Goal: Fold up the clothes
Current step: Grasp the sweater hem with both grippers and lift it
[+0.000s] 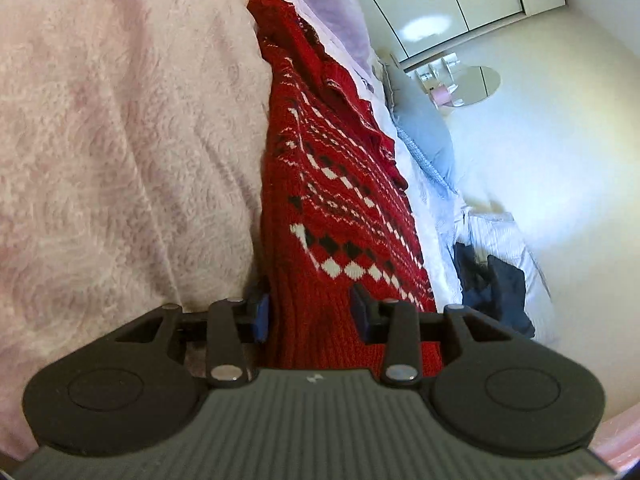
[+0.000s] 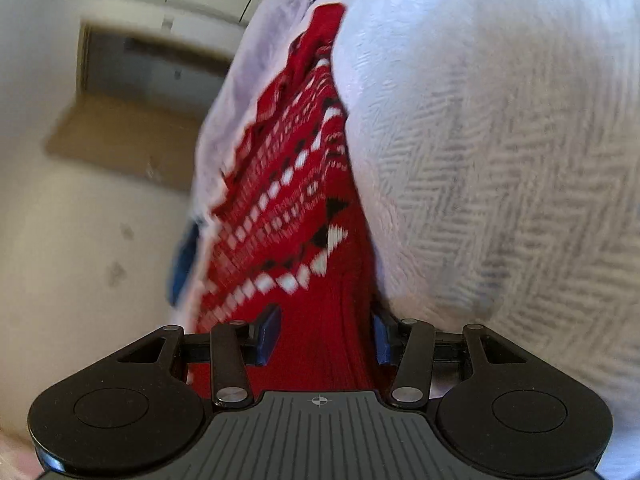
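The red patterned sweater (image 1: 344, 216) lay stretched along the bed, running away from both cameras over the fluffy pink blanket (image 1: 120, 140) and next to a pale herringbone cover (image 2: 500, 160). Its plain red ribbed hem sat at the near end, and each gripper was clenched on that hem. In the left wrist view the left gripper (image 1: 310, 316) had thick knit bunched between its blue pads, both pads pressing into the fabric. In the right wrist view the right gripper (image 2: 326, 338) held the ribbed edge the same way, the cloth filling the gap between the jaws. A dark garment (image 1: 492, 288) lay further along the bed near its edge, well apart from the sweater.

By my reading, the fold was mid-way: the hem was held at two points, ready to be carried over the body of the sweater.

The risks came mostly from the knit itself. It was heavy and stretchy, so a pull from only one side could skew the fold line and leave the hem crooked. The bunched grip might have caught more than one layer, or a tuft of the blanket beneath, dragging bedding along. The far end looked rumpled near the collar, and folding over it would have trapped creases. A loose hold could also let the thick hem slip.
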